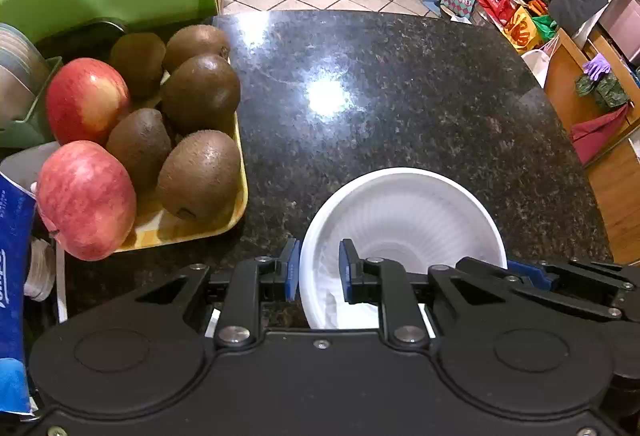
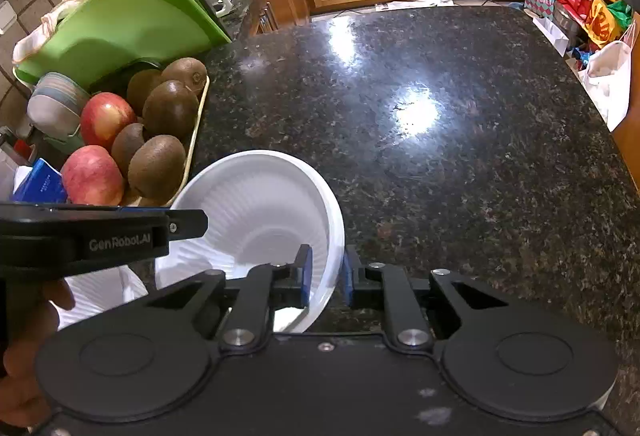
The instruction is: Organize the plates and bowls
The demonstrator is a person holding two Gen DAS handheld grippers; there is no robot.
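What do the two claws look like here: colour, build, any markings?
Both claws, left and right, are matte black linkage frames with silver pivot bolts, round housings and blue finger pads. The left one's side reads "GenRobot.AI" in the right wrist view. No cables or sleeves visible.

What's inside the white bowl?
The white bowl looks empty: only ribbed white walls and a plain round bottom show. The near part is covered by the right gripper and the left gripper, whose fingers clamp opposite rims.
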